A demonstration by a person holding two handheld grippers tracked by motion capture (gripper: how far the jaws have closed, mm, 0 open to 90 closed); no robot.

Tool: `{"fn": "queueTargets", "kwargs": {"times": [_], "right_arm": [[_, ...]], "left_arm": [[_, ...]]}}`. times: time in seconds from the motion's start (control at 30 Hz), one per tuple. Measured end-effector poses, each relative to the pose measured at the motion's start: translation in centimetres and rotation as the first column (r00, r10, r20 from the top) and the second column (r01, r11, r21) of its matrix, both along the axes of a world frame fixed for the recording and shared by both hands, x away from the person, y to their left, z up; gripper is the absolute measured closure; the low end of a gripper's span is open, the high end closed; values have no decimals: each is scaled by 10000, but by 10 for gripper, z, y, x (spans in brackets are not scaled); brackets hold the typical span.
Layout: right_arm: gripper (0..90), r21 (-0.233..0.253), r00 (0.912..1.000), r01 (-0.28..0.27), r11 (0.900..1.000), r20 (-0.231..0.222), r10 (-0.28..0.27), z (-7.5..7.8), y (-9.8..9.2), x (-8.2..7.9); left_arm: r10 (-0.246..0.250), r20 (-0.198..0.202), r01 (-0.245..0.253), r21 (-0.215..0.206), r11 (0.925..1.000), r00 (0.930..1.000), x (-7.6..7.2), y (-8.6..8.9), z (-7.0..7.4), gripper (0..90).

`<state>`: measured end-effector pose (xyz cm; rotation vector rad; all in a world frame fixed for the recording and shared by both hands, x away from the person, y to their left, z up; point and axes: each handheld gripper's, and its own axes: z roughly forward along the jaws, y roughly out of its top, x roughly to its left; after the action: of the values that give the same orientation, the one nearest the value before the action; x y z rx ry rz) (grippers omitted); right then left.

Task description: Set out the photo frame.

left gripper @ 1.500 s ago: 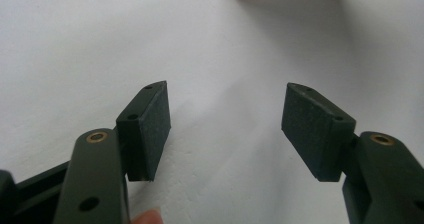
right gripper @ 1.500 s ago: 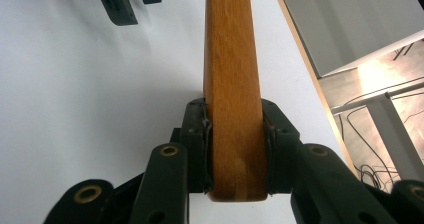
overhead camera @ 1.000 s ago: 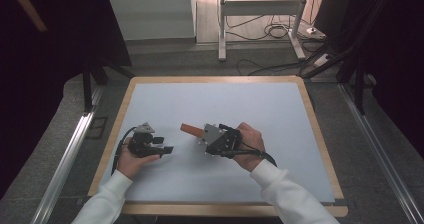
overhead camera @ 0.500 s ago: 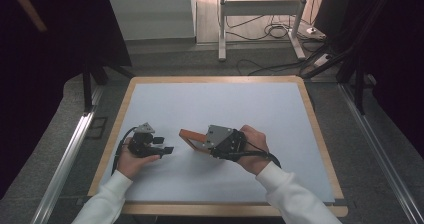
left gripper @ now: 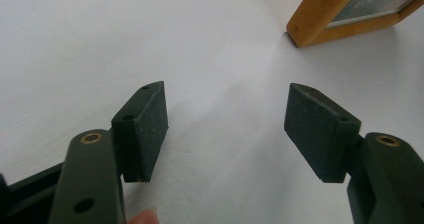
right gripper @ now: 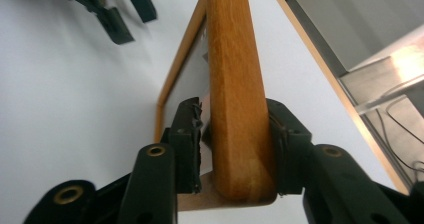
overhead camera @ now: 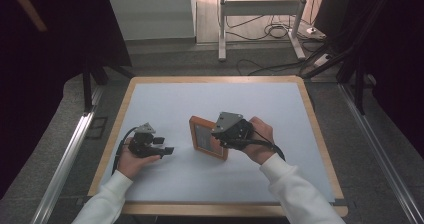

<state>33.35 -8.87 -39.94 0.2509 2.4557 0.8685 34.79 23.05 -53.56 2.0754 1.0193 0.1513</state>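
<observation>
**Frame gripped, standing on edge, left jaws waiting**

From the high view, I see a dim room with cables and a metal stand on the floor beyond, and in front of me the pale blue surface (overhead camera: 165, 104) with its wooden rim. Near the middle stands the frame (overhead camera: 206, 137), a small wooden picture frame with a dark pane, tilted up rather than lying flat. My right gripper (overhead camera: 225, 134) is on its right edge. My left gripper (overhead camera: 167, 150) rests low on the surface, just left of the frame and apart from it.

In the left gripper view, my jaws stand wide apart with nothing between them, bare surface below. One corner of the frame (left gripper: 345, 11) shows at the top right, resting on the surface, out of reach of the pads.

In the right gripper view, my jaws are clamped on the frame's wooden edge (right gripper: 235, 109), one pad on either face. The frame runs away from the camera, and the left gripper (right gripper: 120, 9) shows far off at the top left.

My reading: the pick-up is done and the frame is in hand. Setting it upright, or placing it, is left, and the left gripper has no part yet.
</observation>
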Motion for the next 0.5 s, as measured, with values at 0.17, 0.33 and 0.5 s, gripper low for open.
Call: {"fn": "queueTargets", "kwargs": {"times": [0.17,0.33,0.5], "right_arm": [[582,145,9996,210,9997,-181,-208,0,-2,10],[551,121,9986,454,9989,-273,-451,-1,-3,20],[507,194,9956,811,9965,-476,-801,-4,-5,32]], "left_arm": [[-13,3,13,6,10000,10000,0,0,0,331],[-22,-4,22,2,10000,10000,0,0,1,331],[-31,29,31,13,10000,10000,0,1,1,330]]}}
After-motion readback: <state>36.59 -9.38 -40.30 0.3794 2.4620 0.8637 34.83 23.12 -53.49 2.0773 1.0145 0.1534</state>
